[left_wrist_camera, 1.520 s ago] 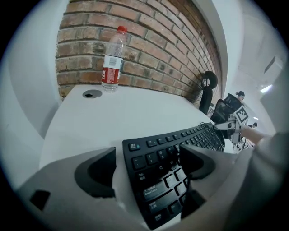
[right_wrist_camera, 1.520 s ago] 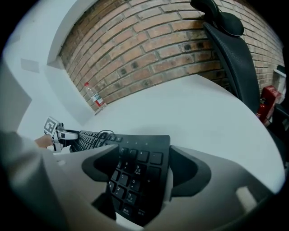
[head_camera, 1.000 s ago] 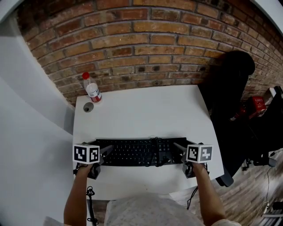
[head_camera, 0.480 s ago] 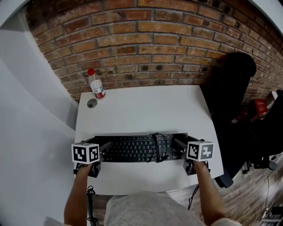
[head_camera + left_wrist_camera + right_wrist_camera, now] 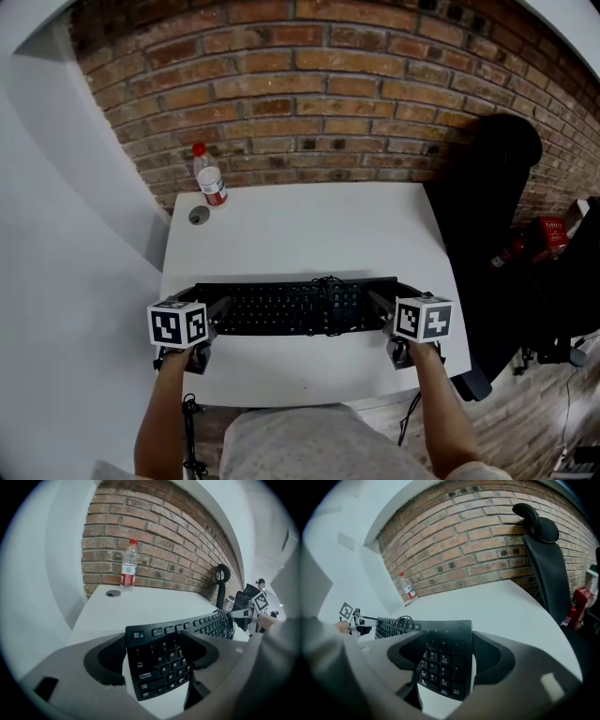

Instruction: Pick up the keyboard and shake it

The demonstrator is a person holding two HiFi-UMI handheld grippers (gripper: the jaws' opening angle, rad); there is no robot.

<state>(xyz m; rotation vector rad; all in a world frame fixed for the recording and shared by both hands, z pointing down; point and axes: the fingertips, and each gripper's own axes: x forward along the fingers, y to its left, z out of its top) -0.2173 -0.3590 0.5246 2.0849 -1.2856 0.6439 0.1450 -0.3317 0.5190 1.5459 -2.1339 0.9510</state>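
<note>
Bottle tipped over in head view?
No, the bottle stands upright, red cap on top, at the far left corner of the table.

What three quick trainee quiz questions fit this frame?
1. True or false: the bottle lies on its side.
2. The left claw and right claw each grip which thing? A) bottle B) keyboard C) mug
3. Fill in: the bottle's cap is ____.
Key: 1 false, it stands upright at the table's far left corner; 2 B; 3 red.
</note>
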